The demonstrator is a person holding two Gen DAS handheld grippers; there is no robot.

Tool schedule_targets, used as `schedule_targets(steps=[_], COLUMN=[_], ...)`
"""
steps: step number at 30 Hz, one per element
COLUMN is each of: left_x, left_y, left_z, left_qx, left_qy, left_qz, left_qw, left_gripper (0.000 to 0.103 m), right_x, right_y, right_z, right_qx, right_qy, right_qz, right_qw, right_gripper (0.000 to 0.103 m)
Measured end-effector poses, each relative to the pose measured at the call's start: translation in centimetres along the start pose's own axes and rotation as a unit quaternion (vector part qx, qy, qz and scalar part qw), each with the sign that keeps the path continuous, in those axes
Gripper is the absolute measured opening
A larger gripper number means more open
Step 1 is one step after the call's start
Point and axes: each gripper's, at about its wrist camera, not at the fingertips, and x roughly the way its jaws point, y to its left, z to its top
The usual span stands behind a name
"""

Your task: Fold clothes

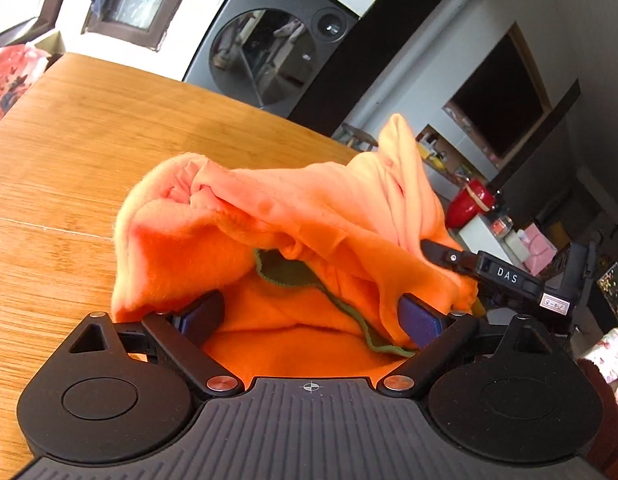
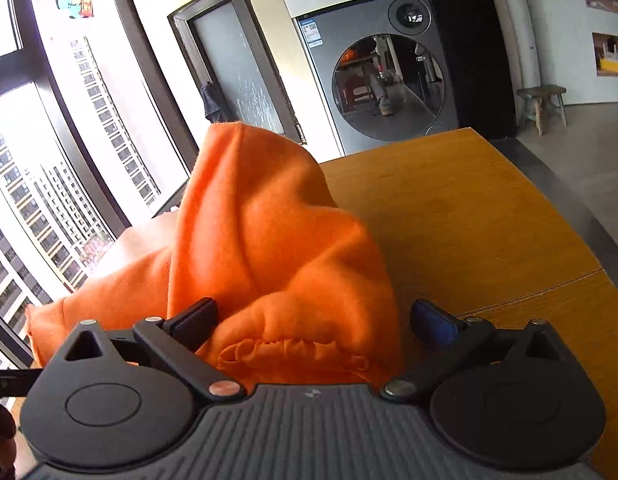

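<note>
Behind the wooden table (image 1: pixel 69 168) stands a washing machine (image 1: pixel 277 52); both tools gape around orange fleece (image 2: pixel 277 240).

- The left gripper (image 1: pixel 312 318) has a matte black body with a ribbed grey-black deck along the bottom of the frame and a small white crosshair mark at its centre.
- Two round black discs sit at lower left and lower right, each beside a triangular cut-out.
- Black link arms carry silver rivets and end in dark blue fingers (image 1: pixel 419 322).
- The right gripper (image 2: pixel 315 322) has the same build: ribbed deck, discs, silver rivets, blue pads (image 2: pixel 435 322).
- At right in the left wrist view, its black side bears white "DAS" lettering and a small label.
- A dark red sleeve (image 1: pixel 607 416) and floral-print fabric show at the lower right edge.
</note>
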Motion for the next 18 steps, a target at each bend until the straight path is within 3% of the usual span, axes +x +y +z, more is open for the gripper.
schedule_targets(steps=[1,3,5,7,9,12,13,16,18], left_x=[-0.1,0.0,0.1,0.0,0.2,0.1,-0.2,-2.3,-4.9], left_y=[0.1,0.4,0.6,1.0,1.5,2.2,2.5,3.8,4.5], left_z=[0.0,-0.1,-0.4,-0.6,-0.6,-0.6,-0.7,-1.2,-1.6], left_qx=[0.000,-0.003,-0.006,-0.013,-0.024,-0.042,-0.051,-0.067,-0.072], left_qy=[-0.001,-0.003,-0.006,-0.010,-0.015,-0.018,-0.016,-0.018,-0.037], left_qz=[-0.003,-0.009,-0.016,-0.028,-0.042,-0.055,-0.055,-0.048,-0.045], left_qw=[1.0000,1.0000,0.9998,0.9995,0.9987,0.9974,0.9971,0.9965,0.9957], left_gripper=[0.097,0.097,0.097,0.097,0.097,0.096,0.090,0.082,0.092], right_x=[0.2,0.3,-1.2,-3.7,-5.9,-7.6,-7.9,-7.8,-7.9], right_y=[-0.1,-0.3,1.9,5.7,10.1,15.3,16.6,18.4,18.8], right_z=[0.1,0.2,0.8,1.0,-0.2,-3.8,-5.2,-9.6,-11.3], right_qx=[0.008,0.017,-0.059,-0.180,-0.317,-0.483,-0.529,-0.627,-0.665], right_qy=[-0.001,-0.006,-0.038,-0.069,-0.088,-0.078,-0.072,-0.076,-0.079], right_qz=[0.012,0.035,0.038,0.040,0.052,0.086,0.095,0.077,0.069], right_qw=[1.000,0.999,0.997,0.980,0.943,0.868,0.840,0.771,0.739], right_gripper=[0.082,0.053,0.040,0.035,0.033,0.032,0.032,0.029,0.032])
